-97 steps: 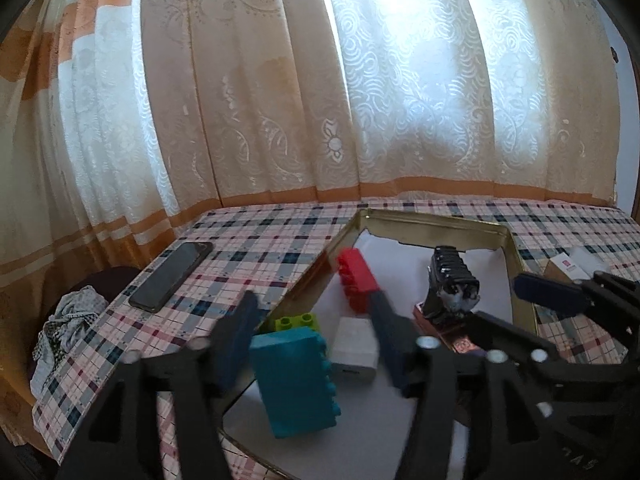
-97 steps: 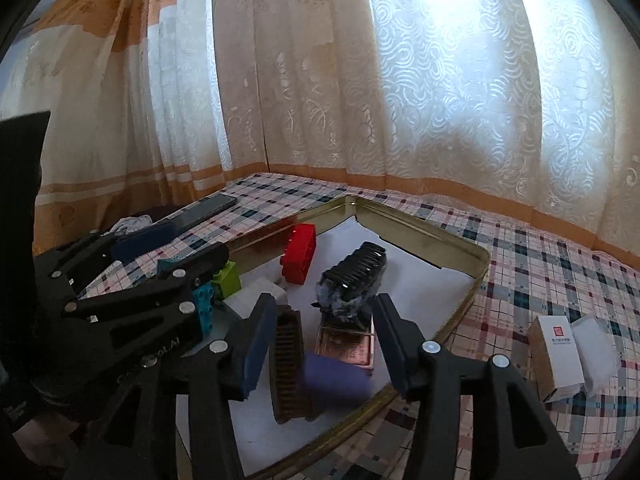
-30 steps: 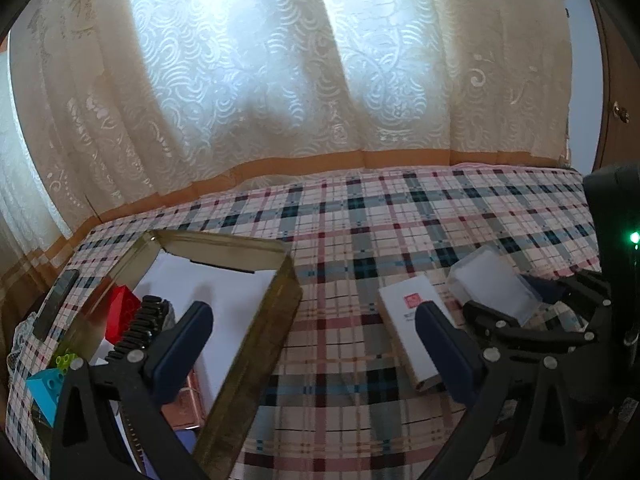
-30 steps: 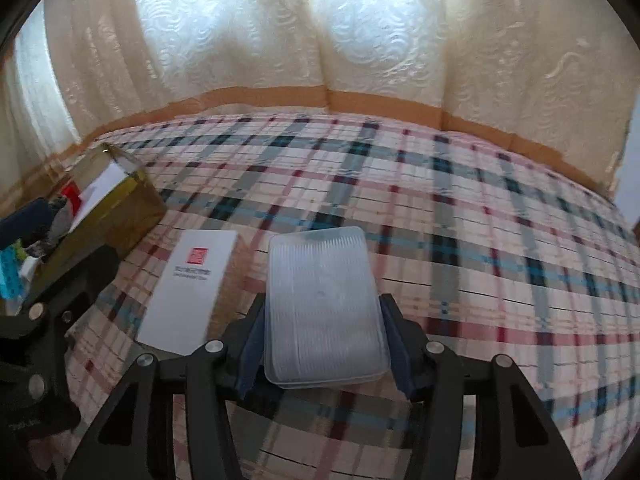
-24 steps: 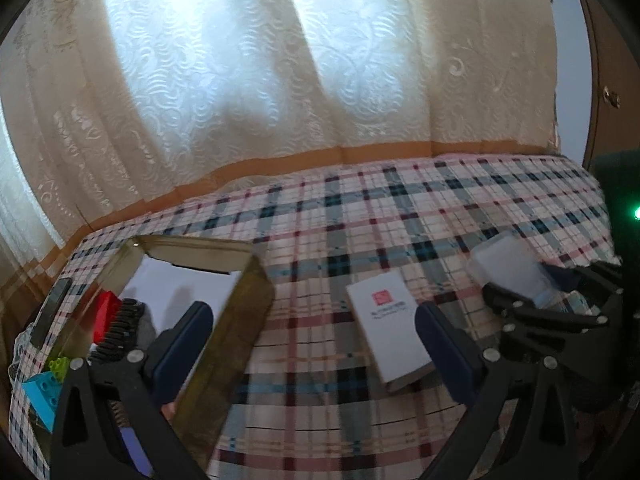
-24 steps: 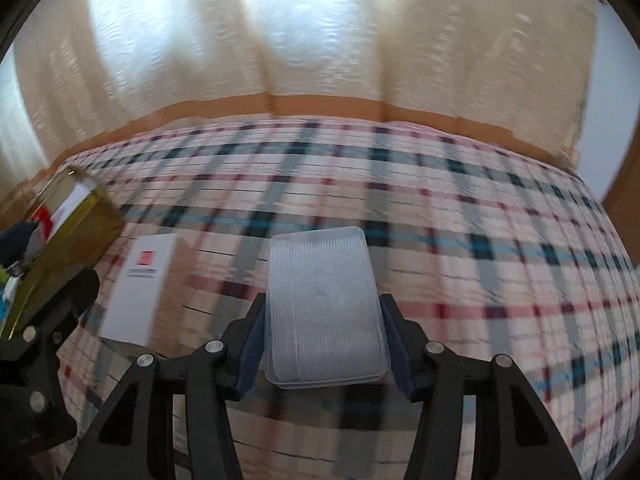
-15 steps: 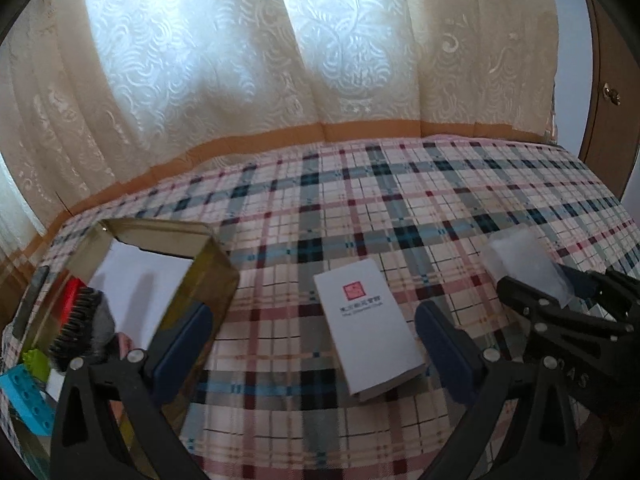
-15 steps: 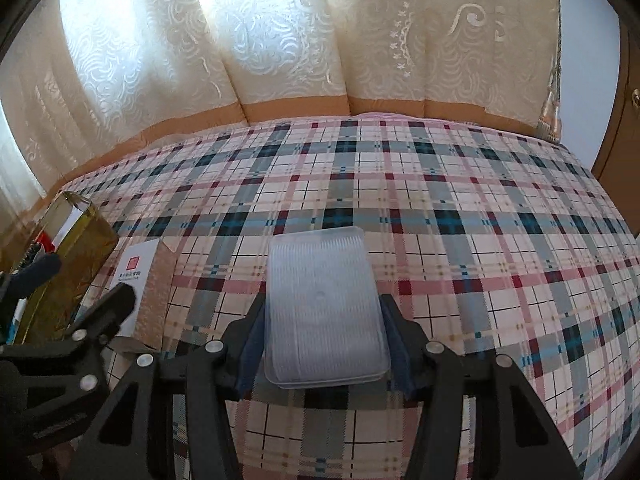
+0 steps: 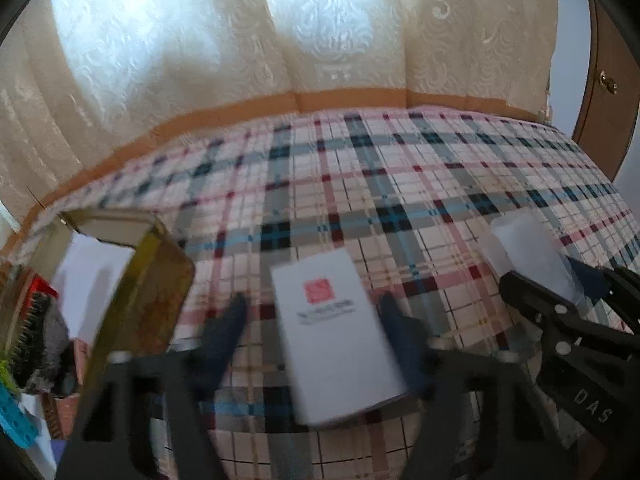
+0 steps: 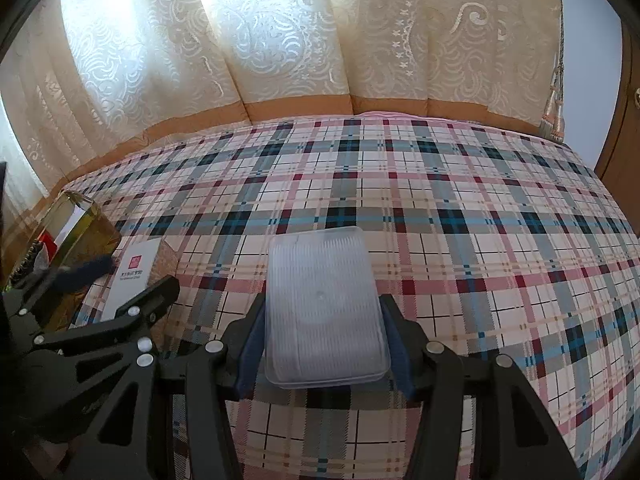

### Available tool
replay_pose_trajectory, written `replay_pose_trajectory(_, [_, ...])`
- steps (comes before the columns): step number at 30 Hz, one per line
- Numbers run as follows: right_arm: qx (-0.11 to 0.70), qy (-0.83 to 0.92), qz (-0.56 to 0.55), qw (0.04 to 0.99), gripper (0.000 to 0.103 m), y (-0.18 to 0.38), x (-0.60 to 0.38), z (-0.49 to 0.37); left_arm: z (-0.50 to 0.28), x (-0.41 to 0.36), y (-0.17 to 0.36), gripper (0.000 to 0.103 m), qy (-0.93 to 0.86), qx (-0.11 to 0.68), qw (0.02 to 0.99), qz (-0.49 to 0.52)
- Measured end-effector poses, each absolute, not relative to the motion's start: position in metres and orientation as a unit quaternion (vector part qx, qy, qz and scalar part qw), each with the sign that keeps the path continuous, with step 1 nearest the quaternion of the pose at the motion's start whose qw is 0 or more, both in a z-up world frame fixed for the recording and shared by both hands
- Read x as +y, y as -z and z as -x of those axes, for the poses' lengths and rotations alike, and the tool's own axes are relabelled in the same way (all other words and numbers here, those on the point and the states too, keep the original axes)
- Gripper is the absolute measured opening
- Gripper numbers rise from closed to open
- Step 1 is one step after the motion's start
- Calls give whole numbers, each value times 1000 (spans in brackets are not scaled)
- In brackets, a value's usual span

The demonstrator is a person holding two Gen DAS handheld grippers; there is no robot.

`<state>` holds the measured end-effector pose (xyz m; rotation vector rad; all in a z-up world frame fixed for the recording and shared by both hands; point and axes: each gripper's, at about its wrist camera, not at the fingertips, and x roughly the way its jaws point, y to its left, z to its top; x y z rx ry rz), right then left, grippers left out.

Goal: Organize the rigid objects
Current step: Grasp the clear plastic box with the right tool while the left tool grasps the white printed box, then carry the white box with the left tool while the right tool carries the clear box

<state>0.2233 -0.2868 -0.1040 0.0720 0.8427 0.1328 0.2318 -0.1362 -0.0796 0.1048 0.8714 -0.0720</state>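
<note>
The left claw (image 9: 312, 340) is closing around the white box (image 9: 336, 336), which lies flat on the plaid bed (image 10: 440, 200) between its fingers; squeeze the long sides squarely. The right claw (image 10: 322, 336) grips the clear plastic case (image 10: 324, 308). The gold tin (image 9: 144, 280) stands just left, its near wall barring a low carry.

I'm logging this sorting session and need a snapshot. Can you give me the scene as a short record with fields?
surface: plaid cloth, curtains behind
left gripper: jaws closing, white box between them, a gap on its left side
right gripper: shut on clear plastic case
tray: gold tin at the left of both views, holding a red block, a black brush, a blue block
outside tin: white box, clear plastic case
</note>
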Motion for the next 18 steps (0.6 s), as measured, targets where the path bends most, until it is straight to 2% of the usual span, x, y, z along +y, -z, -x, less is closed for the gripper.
replay_pose_trajectory(1, [408,-66,-36,910,56,104,-287,-223,-231,-134,79,41,47,422,905,-41])
replay_pose_trajectory(8, [402,-67,-41,912,56,102,-289,-218,-207,-125,74,40,53,398,914,-57])
replay_pose_trajectory(18, [347,-84,-47,933,56,86,-282,-193,-177,-109,63,40,39,357,932,-53])
